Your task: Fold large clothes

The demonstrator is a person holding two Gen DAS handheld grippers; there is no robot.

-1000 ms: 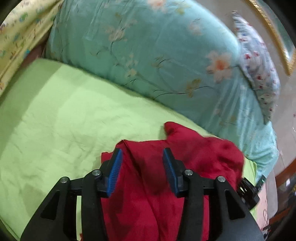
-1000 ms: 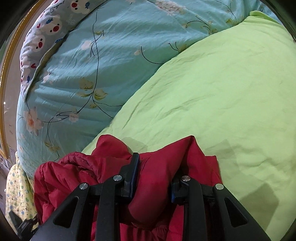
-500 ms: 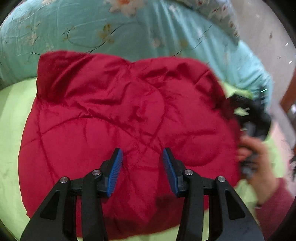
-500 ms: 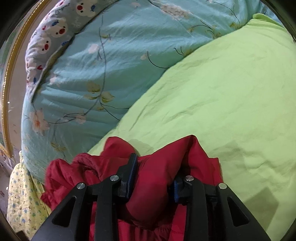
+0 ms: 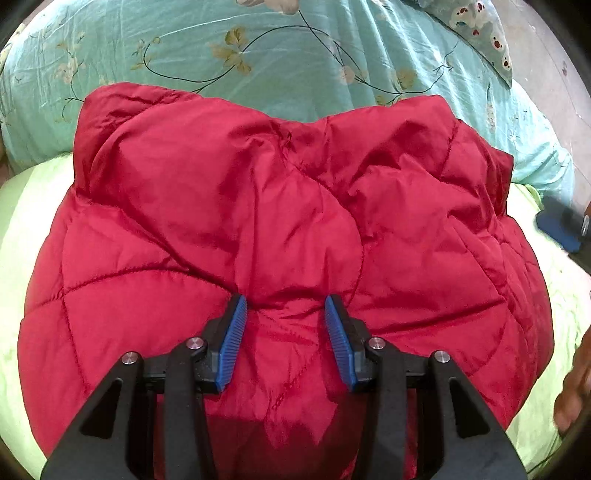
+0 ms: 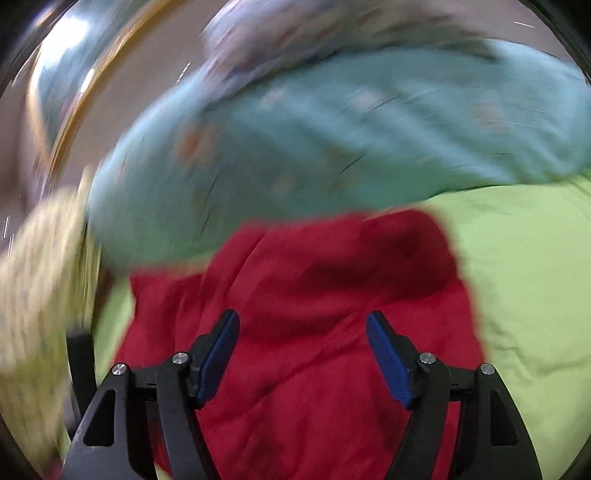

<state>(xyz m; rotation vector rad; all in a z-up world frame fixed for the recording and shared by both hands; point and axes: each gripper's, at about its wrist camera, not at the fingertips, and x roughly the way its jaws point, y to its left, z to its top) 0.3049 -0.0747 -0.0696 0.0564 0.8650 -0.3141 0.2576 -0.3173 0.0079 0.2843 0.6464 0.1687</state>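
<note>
A red quilted jacket (image 5: 258, 221) lies spread in a rounded heap on the light green bed sheet (image 5: 22, 221). My left gripper (image 5: 284, 314) is open, its blue pads pressed down on the jacket's near part with fabric bulging between them. In the blurred right wrist view the jacket (image 6: 314, 295) lies below my right gripper (image 6: 301, 325), which is open wide and holds nothing. The right gripper's blue pad also shows at the right edge of the left wrist view (image 5: 557, 225).
A teal floral duvet (image 5: 277, 48) is piled behind the jacket, with a cartoon-print pillow (image 5: 476, 26) at the far right. A yellow patterned cloth (image 6: 33, 295) hangs at the left. A hand (image 5: 572, 391) shows at the right edge.
My right gripper has opened and let go of the jacket, and swings fast. The jacket now lies spread flat. My left gripper has come down onto its near part.
</note>
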